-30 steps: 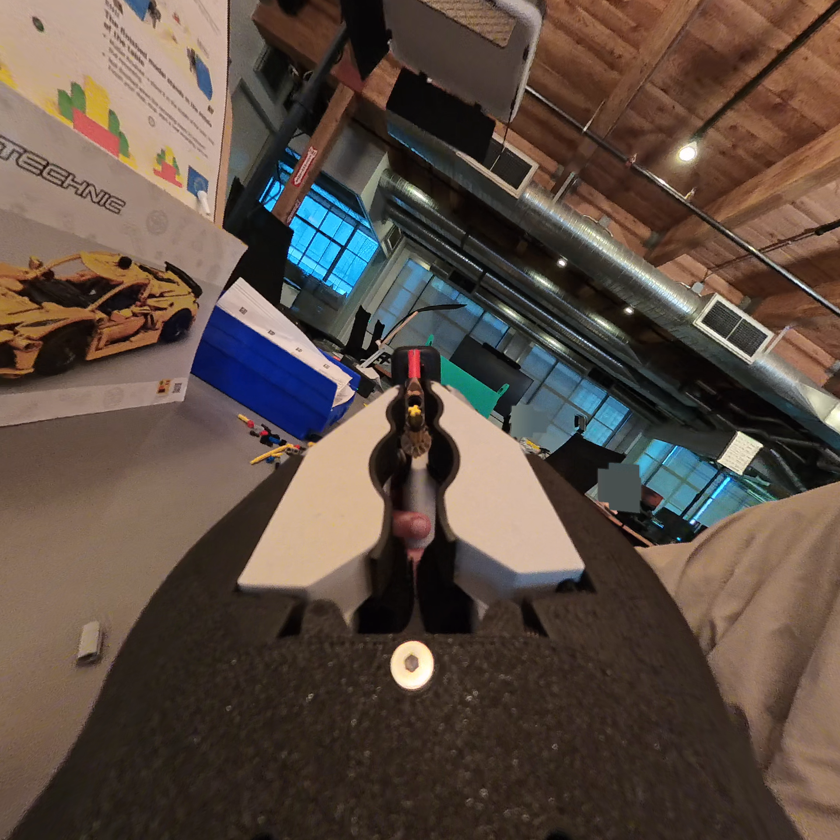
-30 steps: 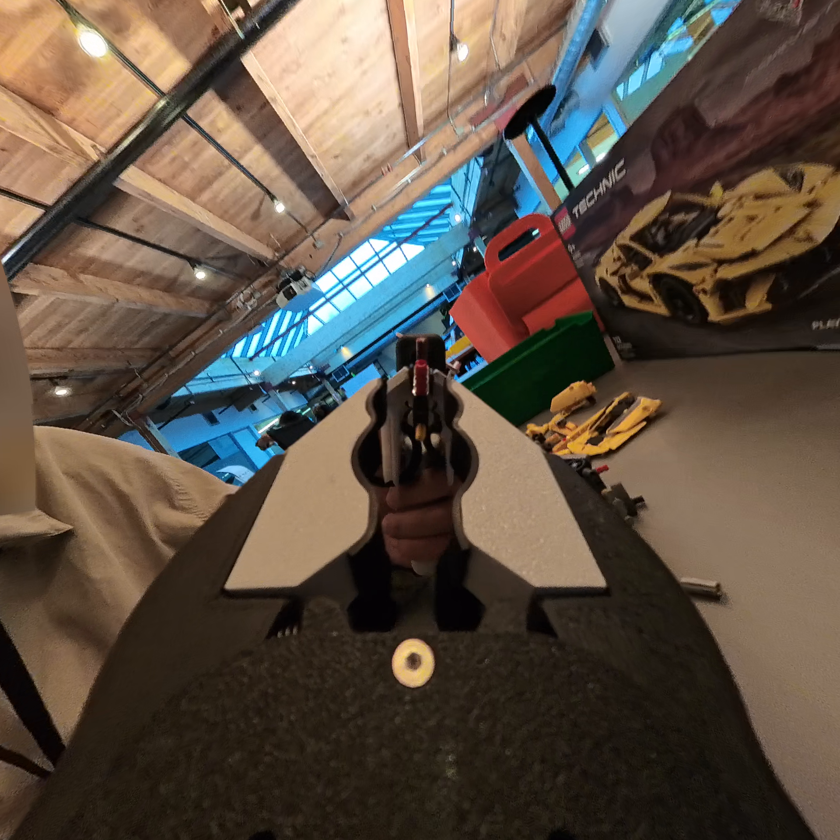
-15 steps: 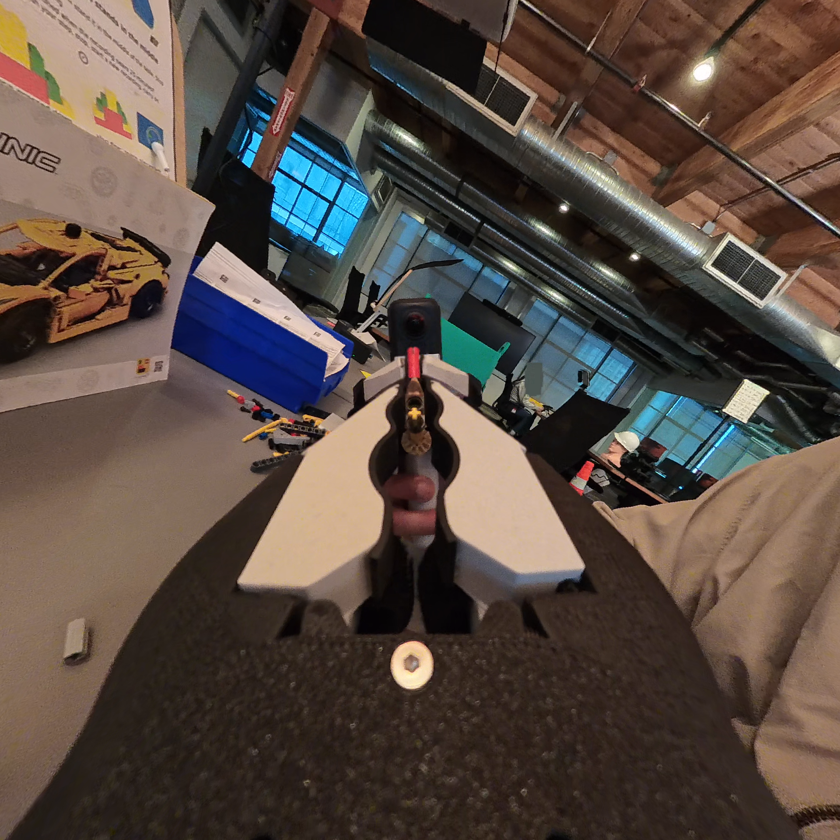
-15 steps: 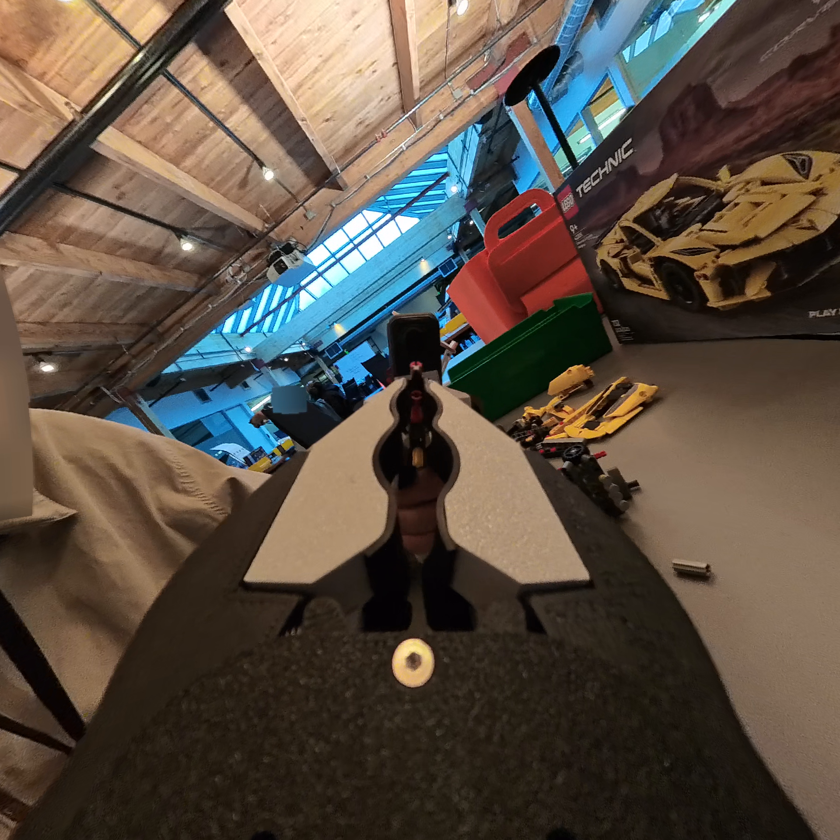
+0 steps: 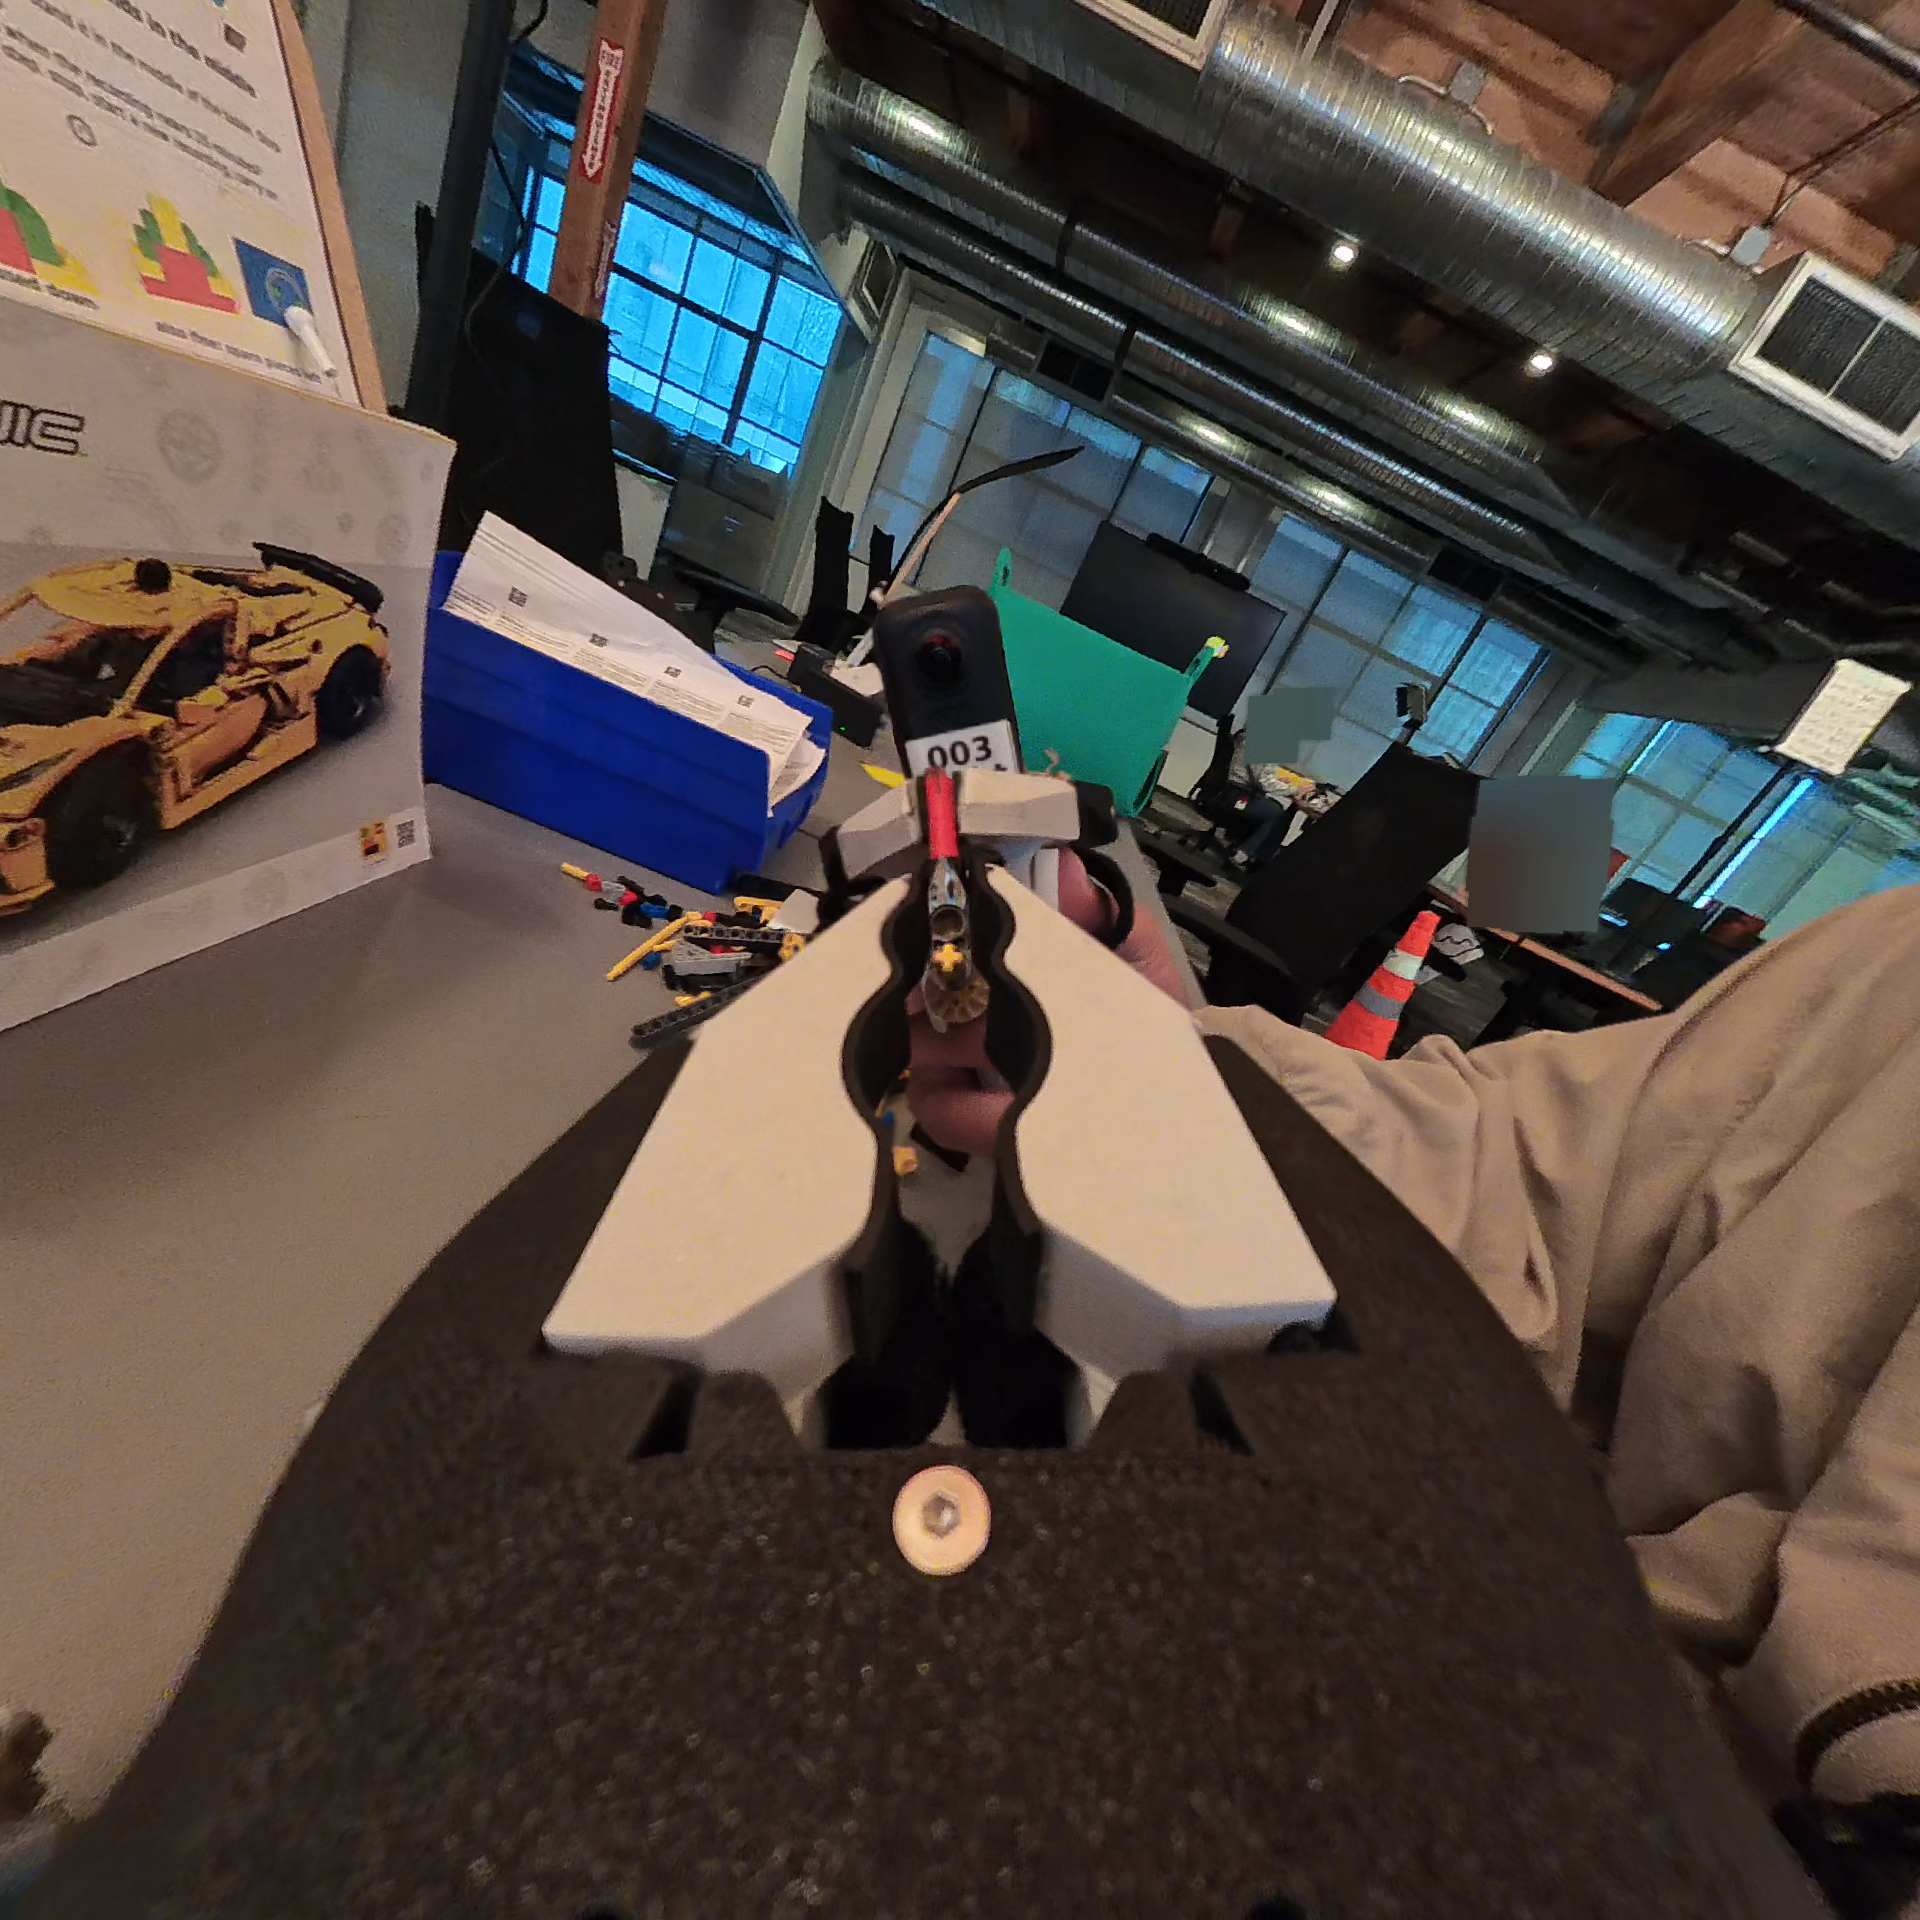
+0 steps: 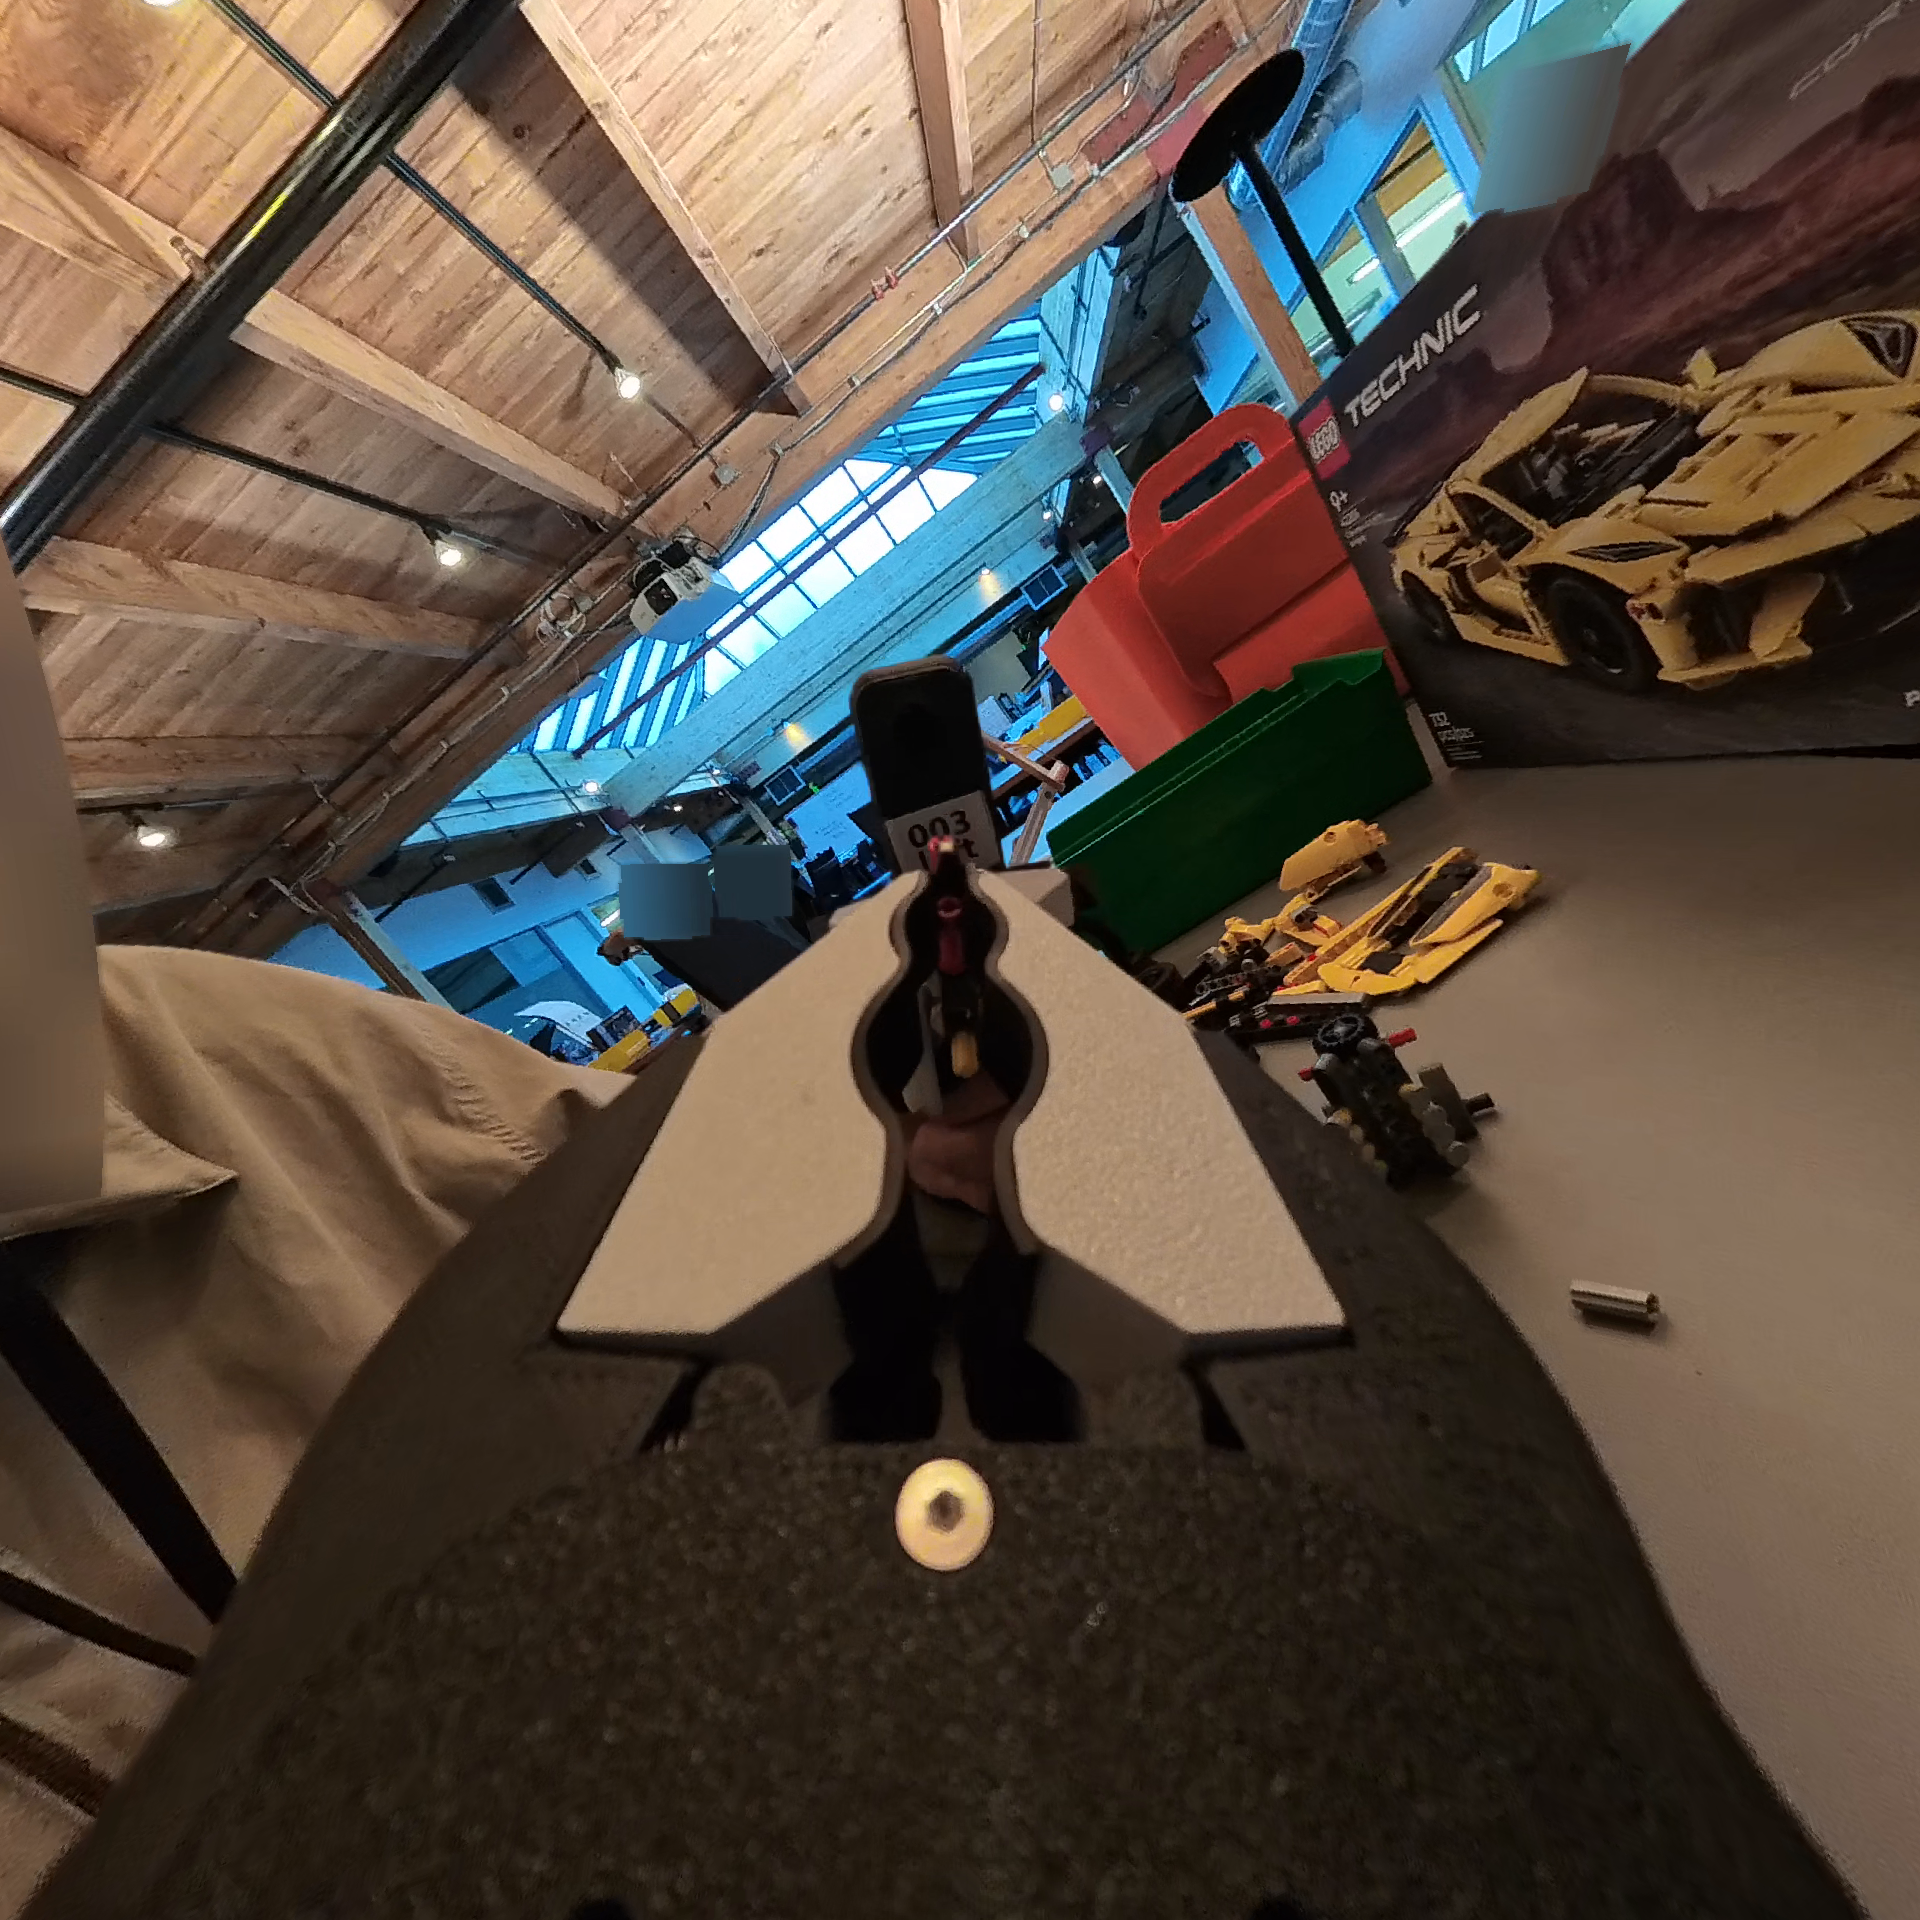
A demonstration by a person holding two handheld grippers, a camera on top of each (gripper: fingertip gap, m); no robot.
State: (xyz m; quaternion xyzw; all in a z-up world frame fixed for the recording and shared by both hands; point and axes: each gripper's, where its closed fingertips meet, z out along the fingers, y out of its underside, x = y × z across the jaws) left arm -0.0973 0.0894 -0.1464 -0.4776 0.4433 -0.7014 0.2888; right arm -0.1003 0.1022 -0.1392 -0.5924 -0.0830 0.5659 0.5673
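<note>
My left gripper (image 5: 942, 883) is shut on a small brick assembly: a tan gear (image 5: 954, 995) with a yellow cross axle sits between the fingers, and a red axle (image 5: 940, 821) sticks out past the tips. My right gripper (image 6: 945, 885) faces it tip to tip, held above the grey table (image 6: 1662, 1039). It is shut on the red axle end (image 6: 948, 914), with a black and yellow piece (image 6: 961, 1039) behind it between the fingers. Each view shows the other gripper's black camera (image 5: 940, 665) (image 6: 914, 748) just beyond the tips. A hand shows behind the jaws.
A blue bin with papers (image 5: 613, 727), a box with a yellow car picture (image 5: 187, 707) and loose pieces (image 5: 707, 935) lie left. A green bin (image 6: 1247, 790), a red case (image 6: 1216, 603), yellow car parts (image 6: 1382, 925), a black wheel assembly (image 6: 1382, 1101) and a grey sleeve (image 6: 1614, 1301) lie right.
Both views have tilted down from the ceiling toward the table. The right jaws have narrowed onto the red axle. The opposite gripper now shows more fully in each view.
</note>
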